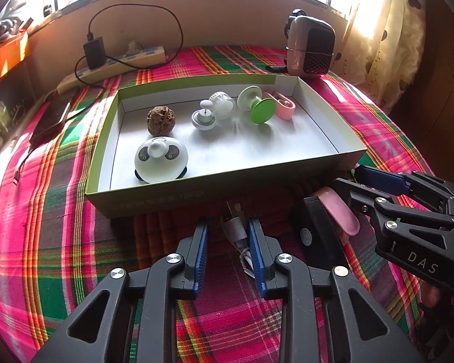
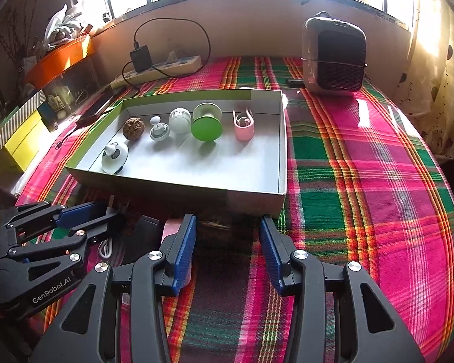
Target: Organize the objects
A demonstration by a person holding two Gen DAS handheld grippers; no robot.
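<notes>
A shallow green-rimmed box (image 1: 172,195) (image 2: 283,151) on the plaid cloth holds a panda toy (image 1: 160,160) (image 2: 115,157), a walnut (image 1: 161,120) (image 2: 133,128), a white spinner (image 1: 203,118), a clear jar (image 1: 224,104), a green suction stand (image 1: 257,106) (image 2: 206,124) and a pink clip (image 1: 281,106) (image 2: 243,125). My left gripper (image 1: 228,227) (image 2: 106,211) is open around a white USB cable plug (image 1: 234,230) in front of the box. My right gripper (image 2: 227,224) (image 1: 348,178) is open, empty, beside a pink object (image 1: 339,211) lying on a black device (image 1: 317,233).
A power strip (image 1: 121,63) with a black charger and cable lies at the back left. A speaker-like device (image 1: 311,48) (image 2: 334,57) stands at the back right. A phone (image 1: 50,118) lies left of the box. Curtains hang at the right.
</notes>
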